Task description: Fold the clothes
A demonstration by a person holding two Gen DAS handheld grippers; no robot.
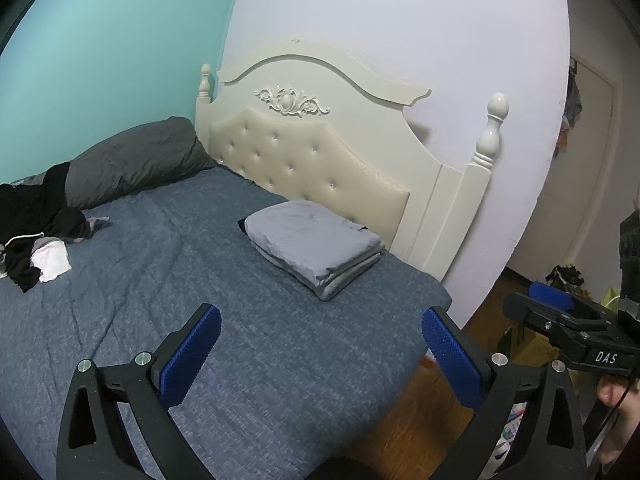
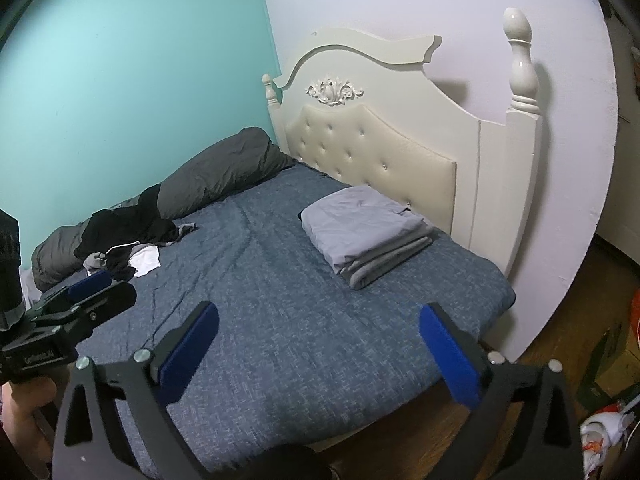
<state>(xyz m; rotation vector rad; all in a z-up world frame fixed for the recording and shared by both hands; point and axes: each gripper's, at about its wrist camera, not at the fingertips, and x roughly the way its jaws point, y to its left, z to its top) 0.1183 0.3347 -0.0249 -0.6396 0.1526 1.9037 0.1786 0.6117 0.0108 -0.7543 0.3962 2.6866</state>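
Note:
A neat stack of folded grey clothes (image 1: 316,246) (image 2: 366,232) lies on the blue bed sheet (image 1: 192,280) (image 2: 280,312) close to the headboard. A loose heap of black, grey and white garments (image 1: 36,232) (image 2: 124,236) sits at the far left of the bed. My left gripper (image 1: 322,318) hovers open over the bare sheet in front of the stack, nothing between its blue pads. My right gripper (image 2: 320,314) is open too, above the bed's near edge, and empty. Each gripper shows at the side of the other's view, held by a hand.
A cream tufted headboard (image 1: 304,152) (image 2: 372,148) with tall posts stands against the white wall. A rolled grey duvet (image 1: 136,160) (image 2: 224,164) lies along the teal wall. Wooden floor (image 1: 416,420) (image 2: 568,320) with clutter runs right of the bed.

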